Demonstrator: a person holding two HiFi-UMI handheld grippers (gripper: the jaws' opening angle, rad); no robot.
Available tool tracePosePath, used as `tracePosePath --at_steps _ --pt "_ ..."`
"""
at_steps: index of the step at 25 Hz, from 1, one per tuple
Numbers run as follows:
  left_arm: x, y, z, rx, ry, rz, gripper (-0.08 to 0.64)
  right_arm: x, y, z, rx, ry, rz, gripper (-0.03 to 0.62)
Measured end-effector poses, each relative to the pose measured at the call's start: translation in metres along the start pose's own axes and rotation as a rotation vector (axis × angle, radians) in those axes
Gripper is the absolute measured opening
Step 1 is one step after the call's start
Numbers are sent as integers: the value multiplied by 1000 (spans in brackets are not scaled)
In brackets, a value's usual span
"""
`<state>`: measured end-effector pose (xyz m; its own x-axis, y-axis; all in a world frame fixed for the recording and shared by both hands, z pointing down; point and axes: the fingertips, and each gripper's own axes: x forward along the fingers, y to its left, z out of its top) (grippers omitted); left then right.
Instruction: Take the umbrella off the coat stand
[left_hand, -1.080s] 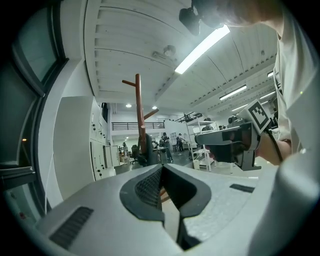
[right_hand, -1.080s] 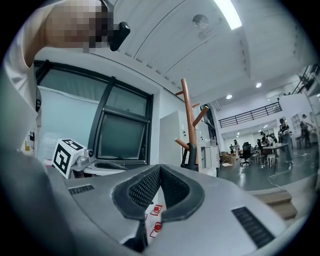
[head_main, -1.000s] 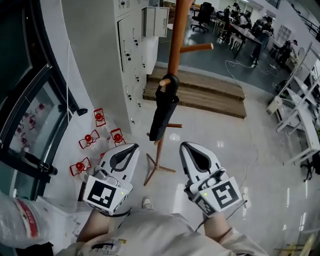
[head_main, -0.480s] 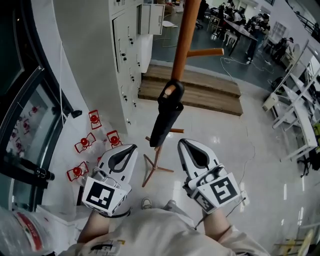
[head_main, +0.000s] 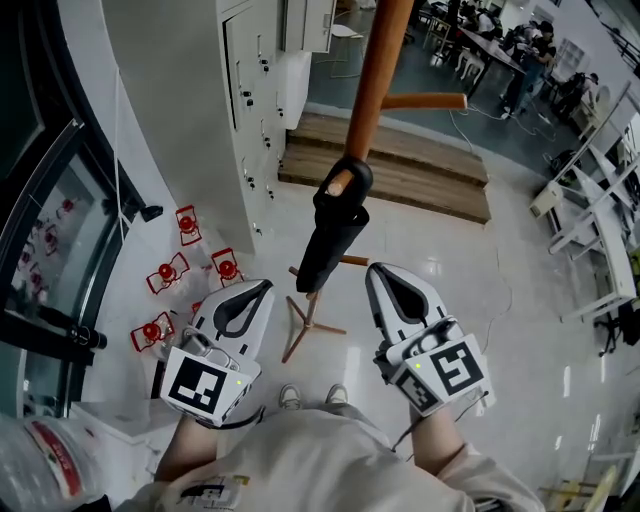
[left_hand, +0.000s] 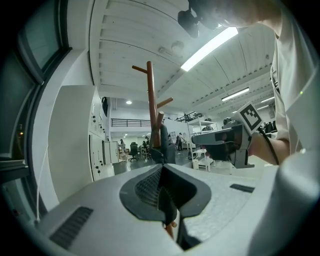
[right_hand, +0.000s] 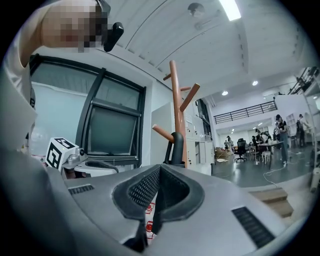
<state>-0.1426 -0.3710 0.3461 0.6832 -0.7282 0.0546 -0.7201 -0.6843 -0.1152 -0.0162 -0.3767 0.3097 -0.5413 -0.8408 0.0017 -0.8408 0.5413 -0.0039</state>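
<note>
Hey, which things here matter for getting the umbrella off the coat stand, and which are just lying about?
Job: black umbrella, hanging on the coat stand; left tool and right tool, both shut, empty.
Lying about: small red items; white lockers; wooden steps.

**Both grippers shut and level**

My left gripper (head_main: 258, 292) and my right gripper (head_main: 384, 275) point forward side by side, held level and apart from each other. Each pair of jaws is pressed together, with nothing between them. Behind them, my left forearm (head_main: 188, 452) and right forearm (head_main: 436, 457) run back toward my chest.
</note>
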Motion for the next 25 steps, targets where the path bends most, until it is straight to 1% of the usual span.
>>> tracePosePath --at_steps 5,10,13,16,19,21,25 --pt "14 -4 6 1 -16 2 8 7 -12 7 9 -27 34 8" --pt "25 -3 12 9 -24 9 17 17 -19 24 -17 -63 74 9" --pt "33 -3 15 20 -24 4 77 22 -22 34 -17 -83 106 9" --pt "41 -3 18 32 -33 7 111 27 -27 43 -18 -100 126 12" --pt "47 -9 25 14 -68 -34 165 34 -31 52 -28 -105 144 27" --pt "52 -14 27 10 -78 -72 209 38 -33 56 -30 -104 161 84" --pt "63 -17 21 24 -58 -95 243 46 -38 58 -10 -97 193 131"
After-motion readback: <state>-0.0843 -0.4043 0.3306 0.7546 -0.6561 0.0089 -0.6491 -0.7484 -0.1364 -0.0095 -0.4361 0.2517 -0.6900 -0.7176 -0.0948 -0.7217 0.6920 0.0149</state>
